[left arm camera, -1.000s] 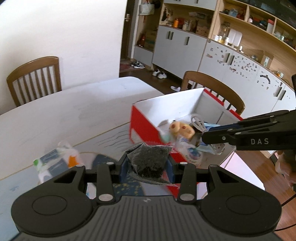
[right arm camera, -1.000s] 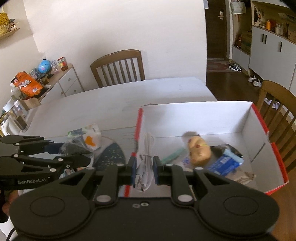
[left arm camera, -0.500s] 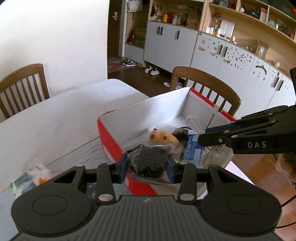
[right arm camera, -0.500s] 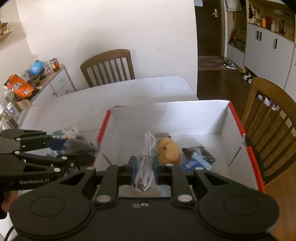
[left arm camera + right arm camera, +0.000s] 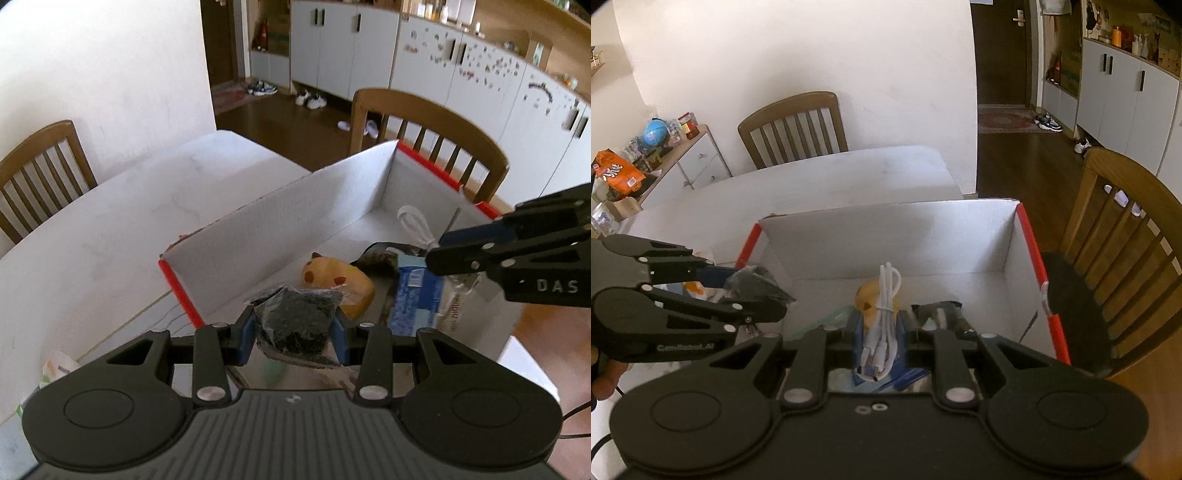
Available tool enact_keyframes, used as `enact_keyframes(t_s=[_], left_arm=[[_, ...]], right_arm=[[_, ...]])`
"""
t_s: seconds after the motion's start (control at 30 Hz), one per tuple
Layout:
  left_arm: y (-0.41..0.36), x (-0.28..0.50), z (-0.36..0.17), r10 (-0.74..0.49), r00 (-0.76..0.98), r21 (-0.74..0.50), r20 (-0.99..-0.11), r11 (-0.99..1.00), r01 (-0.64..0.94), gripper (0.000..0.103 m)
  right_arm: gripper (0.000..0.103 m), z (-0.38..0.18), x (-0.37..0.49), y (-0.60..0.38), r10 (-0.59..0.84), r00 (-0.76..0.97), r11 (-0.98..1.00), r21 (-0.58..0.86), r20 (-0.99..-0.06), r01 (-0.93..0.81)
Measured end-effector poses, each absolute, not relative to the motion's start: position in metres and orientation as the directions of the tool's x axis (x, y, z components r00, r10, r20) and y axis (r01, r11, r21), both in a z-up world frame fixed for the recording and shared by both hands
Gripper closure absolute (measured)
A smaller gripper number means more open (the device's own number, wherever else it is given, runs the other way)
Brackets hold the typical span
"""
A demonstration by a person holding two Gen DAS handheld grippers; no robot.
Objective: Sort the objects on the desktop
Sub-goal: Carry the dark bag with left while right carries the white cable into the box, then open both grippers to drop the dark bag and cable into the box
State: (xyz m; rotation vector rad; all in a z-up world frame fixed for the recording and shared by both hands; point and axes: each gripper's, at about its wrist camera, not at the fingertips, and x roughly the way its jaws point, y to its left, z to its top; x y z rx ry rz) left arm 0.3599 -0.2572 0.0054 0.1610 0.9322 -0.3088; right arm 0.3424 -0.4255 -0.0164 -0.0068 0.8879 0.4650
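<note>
On table (image 5: 92, 240): open box (image 5: 886, 229), chair (image 5: 794, 125) behind, second chair (image 5: 1115, 236) at right. In box: toy (image 5: 336, 280), packet (image 5: 417, 295) to its right. Above box: bag (image 5: 295, 321) clamped in left gripper (image 5: 293, 334); cable (image 5: 881, 325) clamped in right gripper (image 5: 879, 341).

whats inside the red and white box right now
Inside the box lie a yellow plush toy, a blue packet and a dark packet. The grippers and the items they hold hide the near part of its floor.
</note>
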Motion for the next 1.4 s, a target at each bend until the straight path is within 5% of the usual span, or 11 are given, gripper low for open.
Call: enact_keyframes(t_s=[0.9, 0.97, 1.13, 1.4], left_arm=[[-0.294, 0.416, -0.04, -0.056, 0.433, 0.148, -0.9, 0.894, 0.423, 0.062], [-0.297, 0.418, -0.043, -0.049, 0.419, 0.154, -0.907, 0.887, 0.436, 0.062], [-0.3, 0.421, -0.048, -0.039, 0.391, 0.151, -0.92, 0.883, 0.444, 0.062], [-0.298, 0.425, -0.051, -0.028, 0.383, 0.152, -0.923, 0.89, 0.431, 0.054]], right_arm=[[0.085, -0.065, 0.404, -0.422, 0.369, 0.425, 0.893, 0.189, -0.827, -0.408], [0.094, -0.068, 0.406, -0.42, 0.365, 0.418, 0.893, 0.186, -0.832, -0.411], [0.094, -0.073, 0.409, -0.42, 0.358, 0.402, 0.894, 0.185, -0.843, -0.408], [0.083, -0.07, 0.404, -0.422, 0.368, 0.4, 0.888, 0.19, -0.84, -0.419]])
